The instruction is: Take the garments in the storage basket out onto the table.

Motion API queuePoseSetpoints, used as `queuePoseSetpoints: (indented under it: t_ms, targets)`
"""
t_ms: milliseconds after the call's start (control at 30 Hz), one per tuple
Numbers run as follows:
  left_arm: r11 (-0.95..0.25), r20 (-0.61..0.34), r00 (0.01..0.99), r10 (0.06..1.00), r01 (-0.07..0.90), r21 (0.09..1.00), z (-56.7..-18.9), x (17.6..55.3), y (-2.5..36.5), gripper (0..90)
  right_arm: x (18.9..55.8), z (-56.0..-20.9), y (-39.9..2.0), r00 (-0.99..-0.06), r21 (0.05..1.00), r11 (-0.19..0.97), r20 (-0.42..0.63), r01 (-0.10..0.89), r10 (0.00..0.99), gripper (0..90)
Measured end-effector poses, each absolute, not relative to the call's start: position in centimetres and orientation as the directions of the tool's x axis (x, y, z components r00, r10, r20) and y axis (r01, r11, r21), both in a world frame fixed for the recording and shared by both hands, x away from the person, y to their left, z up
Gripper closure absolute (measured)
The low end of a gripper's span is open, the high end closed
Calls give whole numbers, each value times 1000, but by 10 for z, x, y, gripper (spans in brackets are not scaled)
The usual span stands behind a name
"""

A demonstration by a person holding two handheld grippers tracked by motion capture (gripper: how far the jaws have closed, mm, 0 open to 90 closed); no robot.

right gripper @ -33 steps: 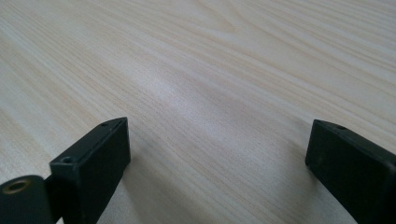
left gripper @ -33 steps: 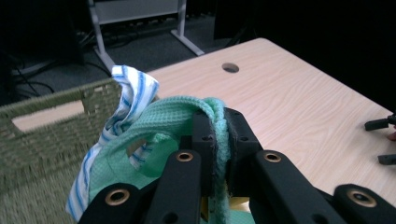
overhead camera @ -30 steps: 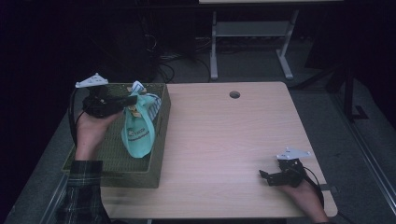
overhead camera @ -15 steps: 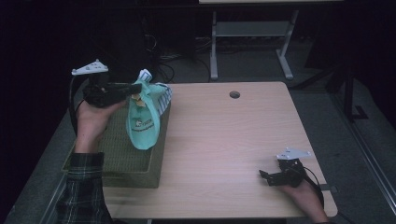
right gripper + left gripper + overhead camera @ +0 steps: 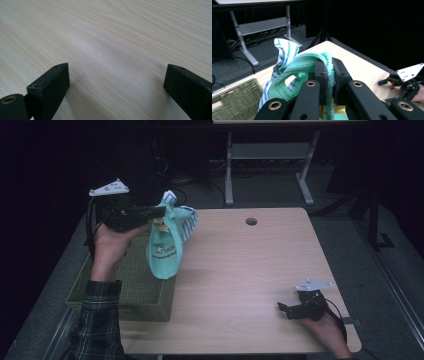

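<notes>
Two tongs: left tongs (image 5: 159,211) pinch the floppy mint-green waffle cloth (image 5: 165,247) mid-left by its bunched top; right tongs (image 5: 115,87) gape empty.

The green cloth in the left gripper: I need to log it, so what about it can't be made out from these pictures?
- Print on the green cloth: too small and blurred in the high view.
- Its lower part: cut off by the left gripper view's bottom edge, behind the left gripper.
- Whether the striped cloth is clamped too: hidden by folds.
- Basket contents: dim in the high view.
</notes>
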State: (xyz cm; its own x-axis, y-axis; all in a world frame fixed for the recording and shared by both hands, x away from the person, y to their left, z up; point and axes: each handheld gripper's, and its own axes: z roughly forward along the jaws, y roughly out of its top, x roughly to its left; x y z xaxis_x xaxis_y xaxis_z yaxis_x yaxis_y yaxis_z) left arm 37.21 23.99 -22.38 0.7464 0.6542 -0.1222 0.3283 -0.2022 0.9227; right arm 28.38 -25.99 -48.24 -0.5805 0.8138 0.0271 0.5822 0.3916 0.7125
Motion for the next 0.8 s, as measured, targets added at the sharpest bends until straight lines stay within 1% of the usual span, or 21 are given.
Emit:
queuePoseSetpoints:
  t_ms: [367,800]
  targets:
    - [-224,-133,798,588,318,921,-227,373,207,835,284,-482,-260,-580,713,390,28,582,814,61]
    - [-244,-146,841,521,310,919,-243,371,168,835,284,-482,-260,-580,713,391,27,582,814,60]
